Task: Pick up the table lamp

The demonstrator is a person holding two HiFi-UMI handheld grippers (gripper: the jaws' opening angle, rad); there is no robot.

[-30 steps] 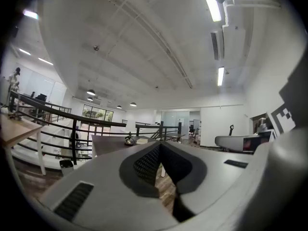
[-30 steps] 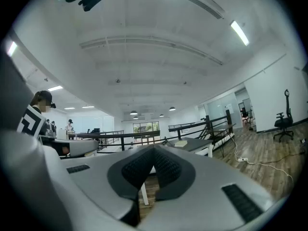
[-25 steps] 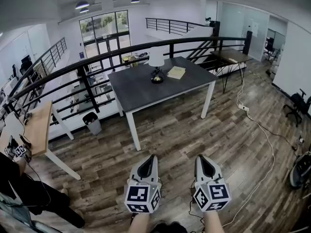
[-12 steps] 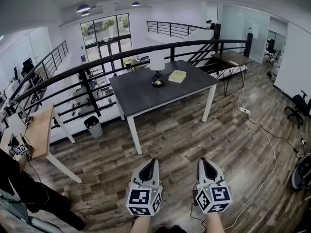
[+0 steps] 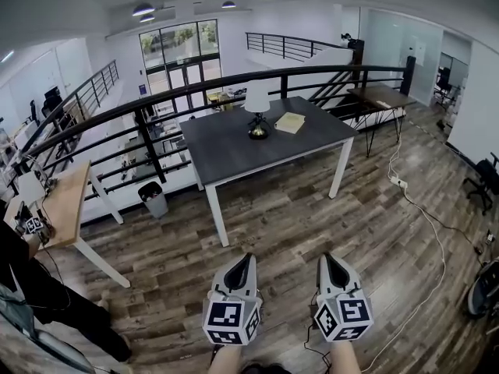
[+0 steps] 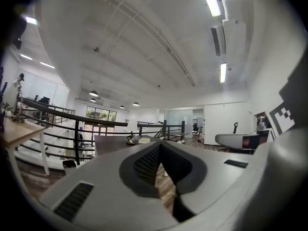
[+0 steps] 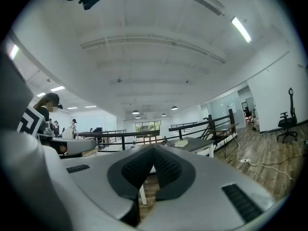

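Head view: white-shaded table lamp (image 5: 257,114) on matte dark rectangular table (image 5: 226,145); left gripper (image 5: 248,256) and right gripper (image 5: 327,257) closed, ribbed pads empty.

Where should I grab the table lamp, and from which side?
Grip the table lamp by its thin stem between white shade and dark base, probably from the near edge of the table: it stands upright, and a book lies on its right.

Head view looks steeply down, the surface (image 5: 226,142) far off at 12 o'clock. Left gripper view and right gripper view face level toward that same surface.
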